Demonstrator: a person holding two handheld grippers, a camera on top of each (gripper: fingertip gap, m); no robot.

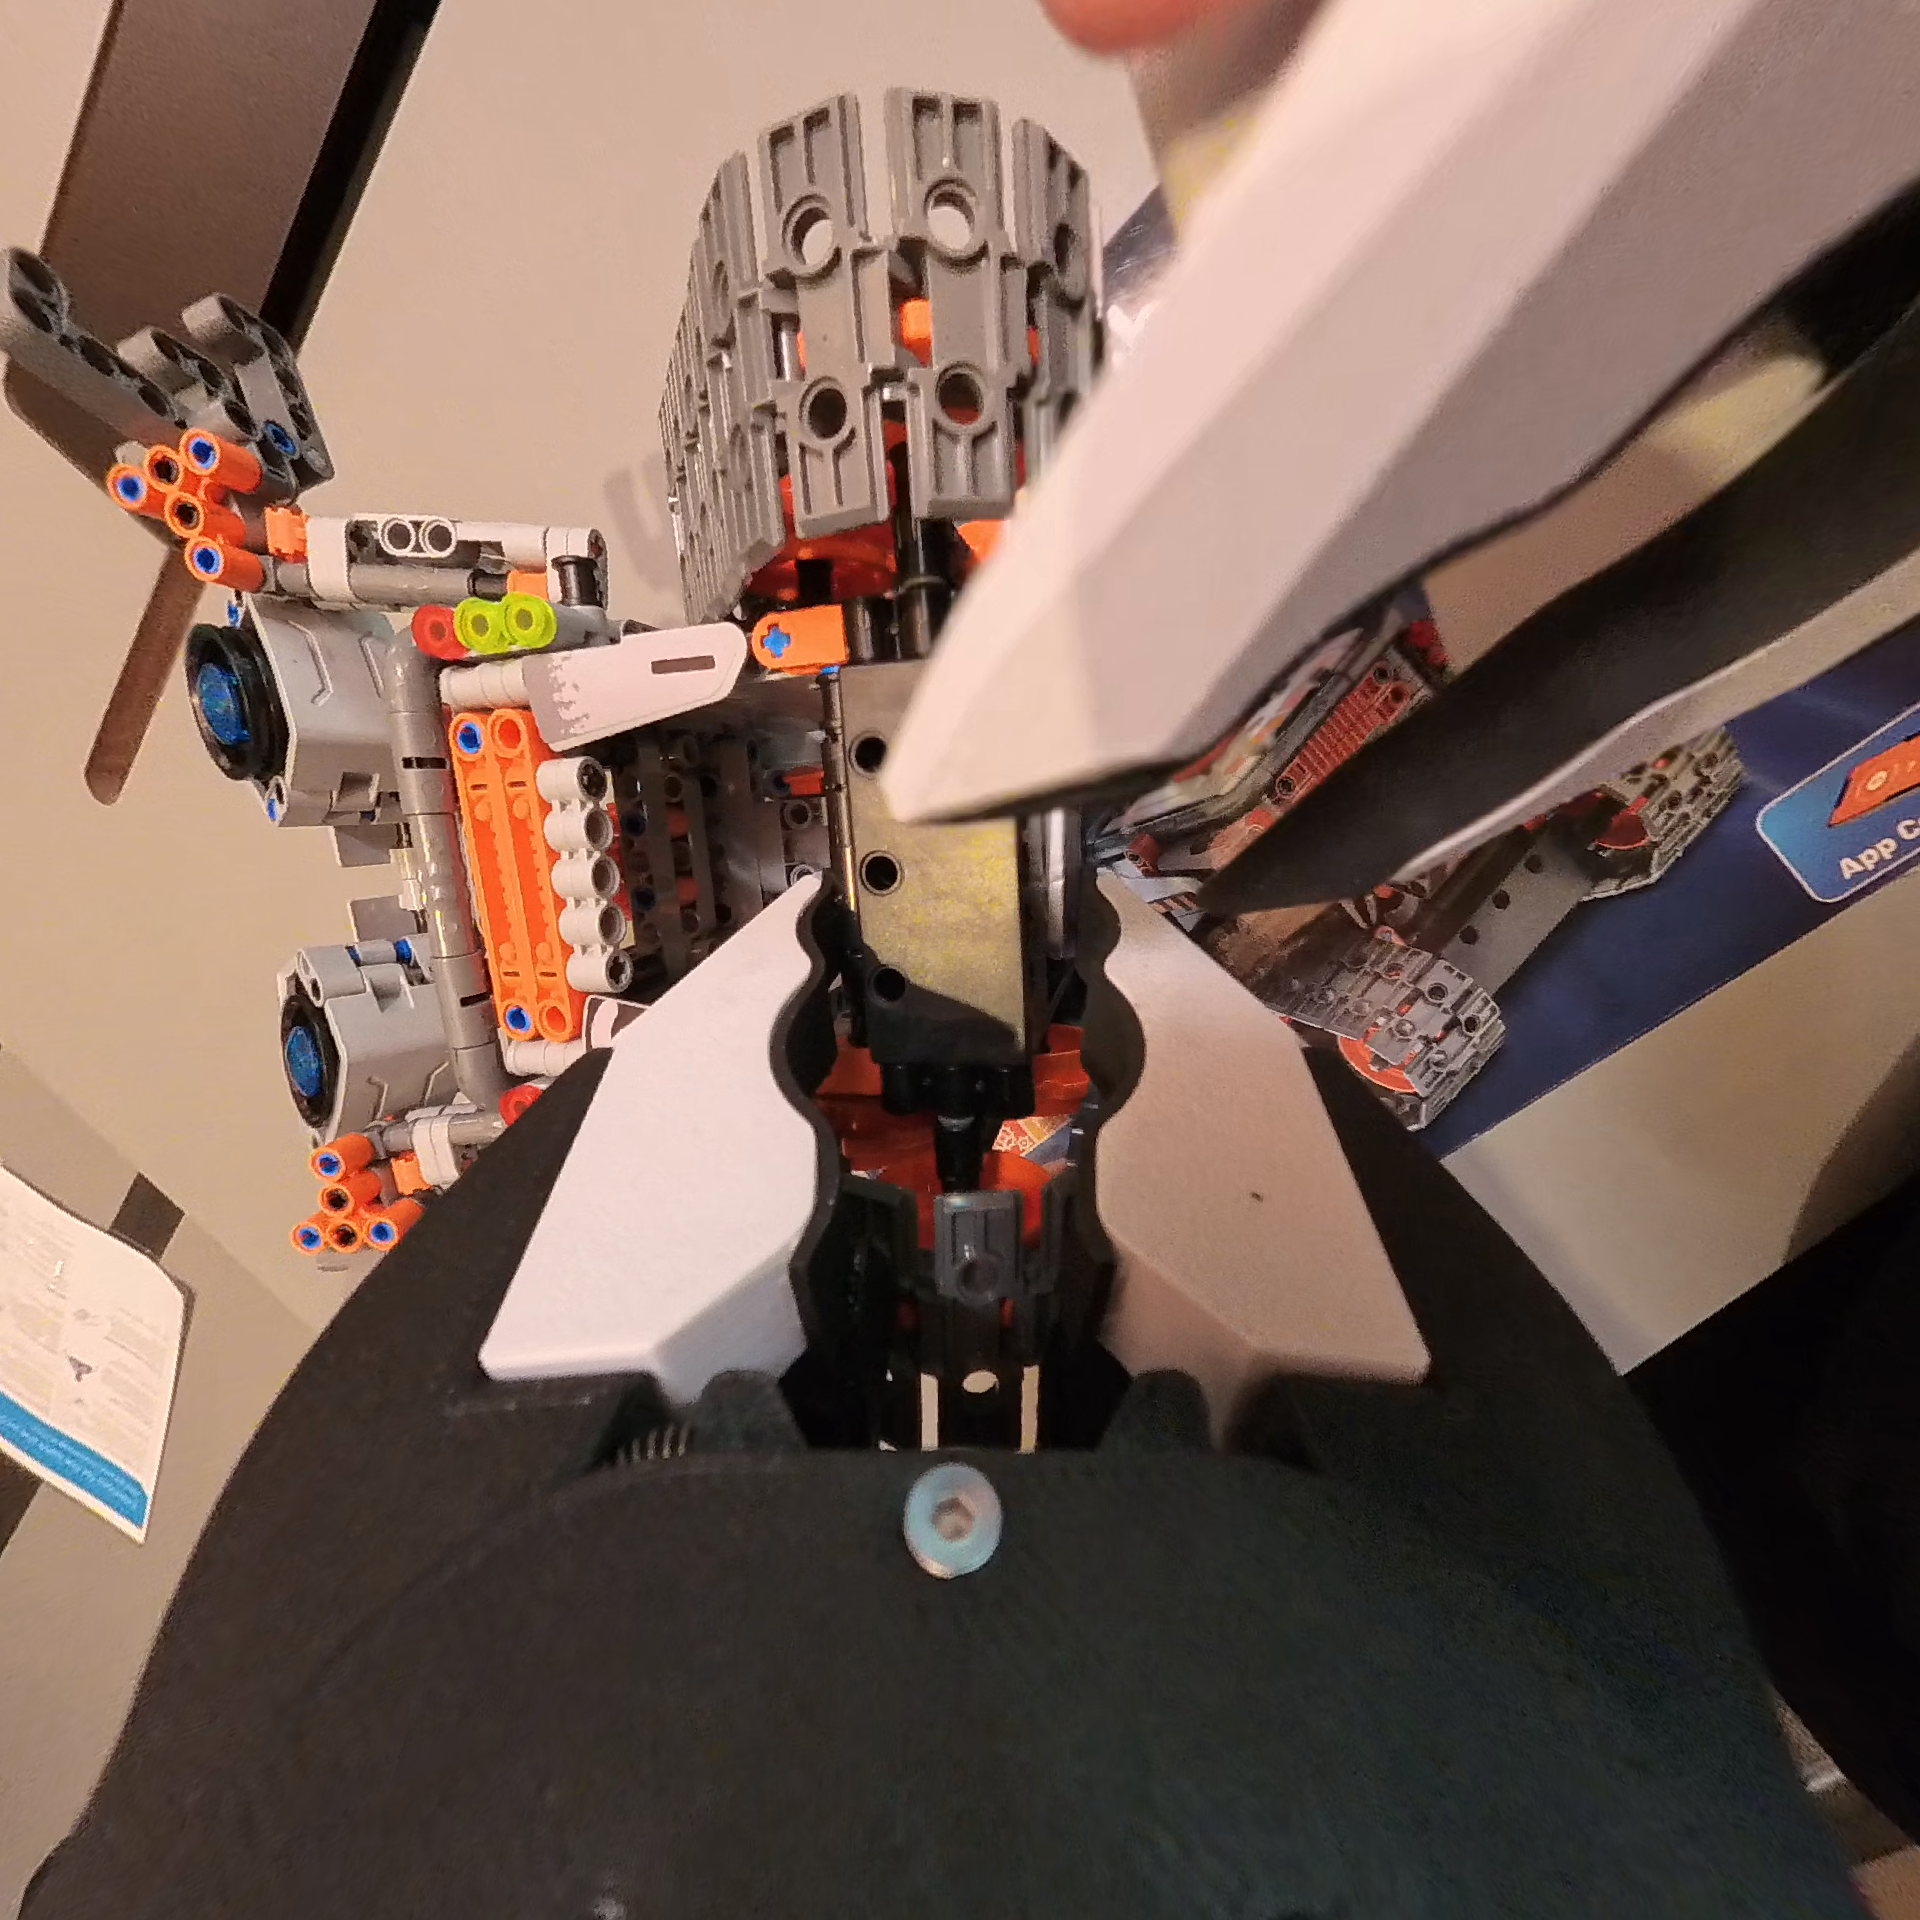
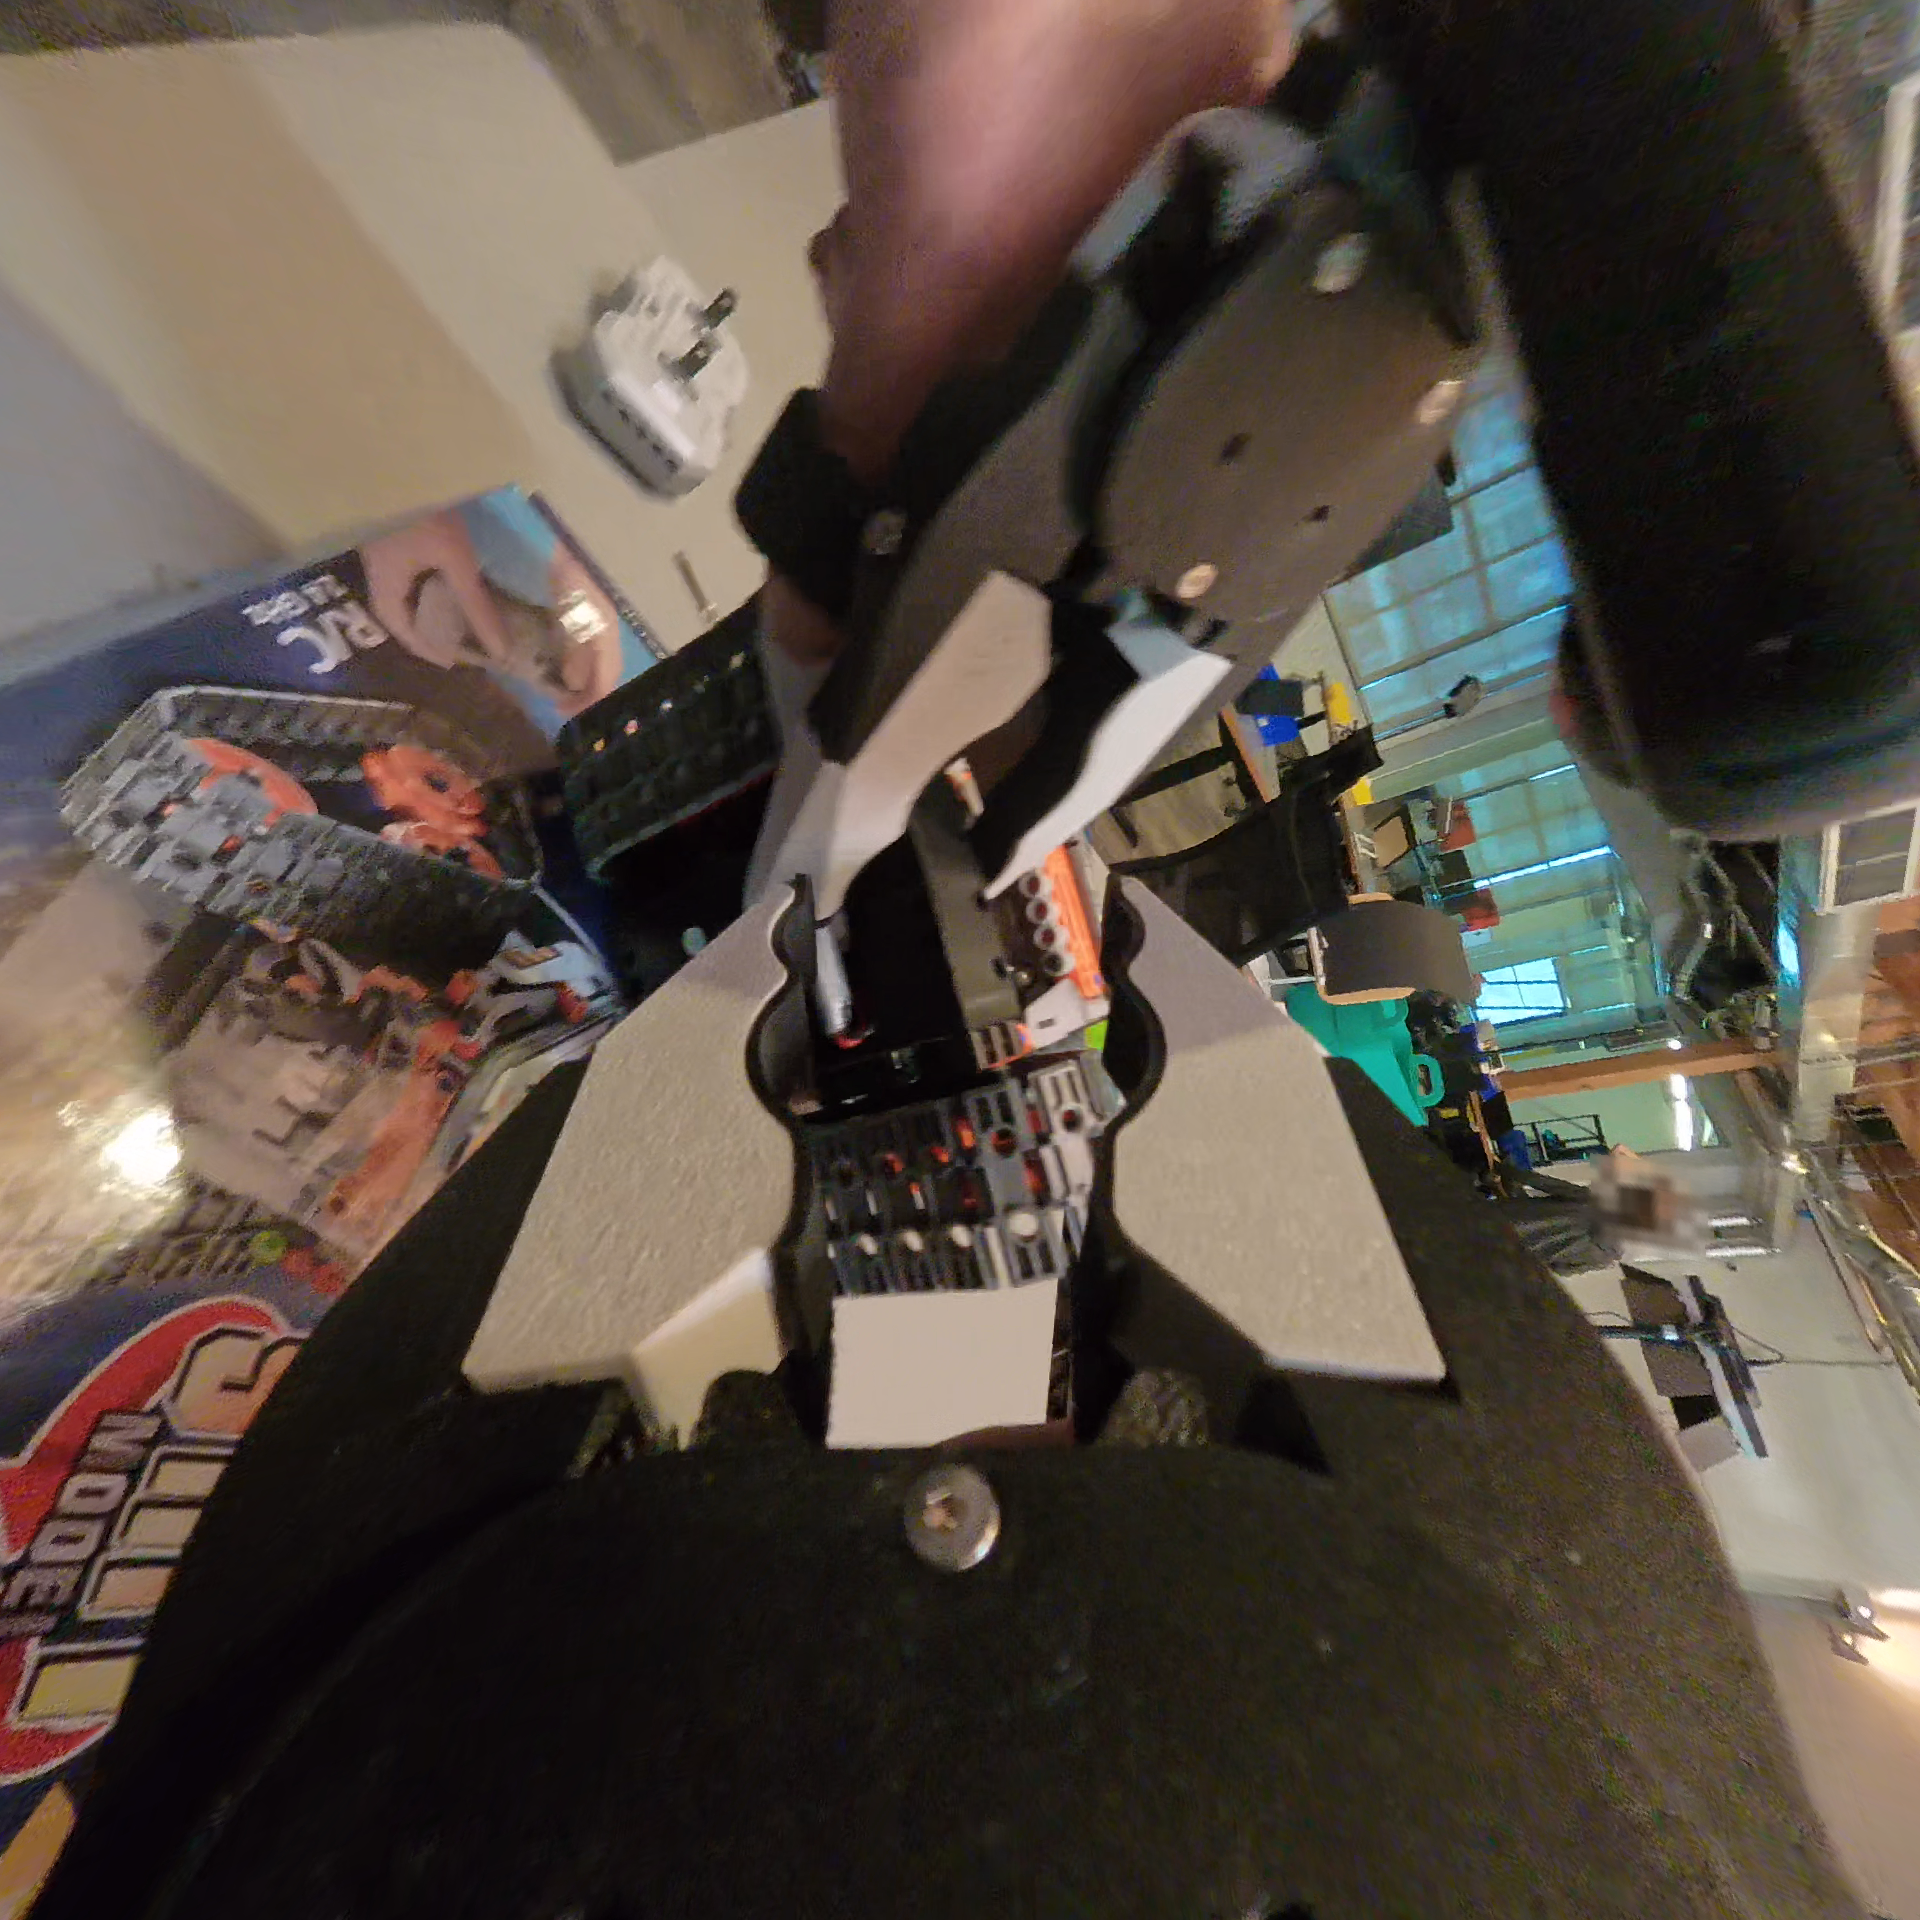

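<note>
Toy vehicle (image 1: 582, 790) of orange and grey building bricks gripped by two pairs of tongs.

The left tongs (image 1: 954, 935) are pinched on its black side panel (image 1: 935, 894); the right tongs (image 2: 951, 956) are clamped on its grey track (image 2: 935, 1216). The printed box (image 2: 260, 883) is seen just beside the vehicle, a booklet (image 1: 73, 1351) farther off.

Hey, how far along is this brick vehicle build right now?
Mostly built: the brick vehicle already carries its grey track and orange beams. In hand: the left gripper fingers clamp its black frame, and the right gripper straddles the track end. Possibly remaining: one grey-white piece lies loose on the table near the box.
</note>
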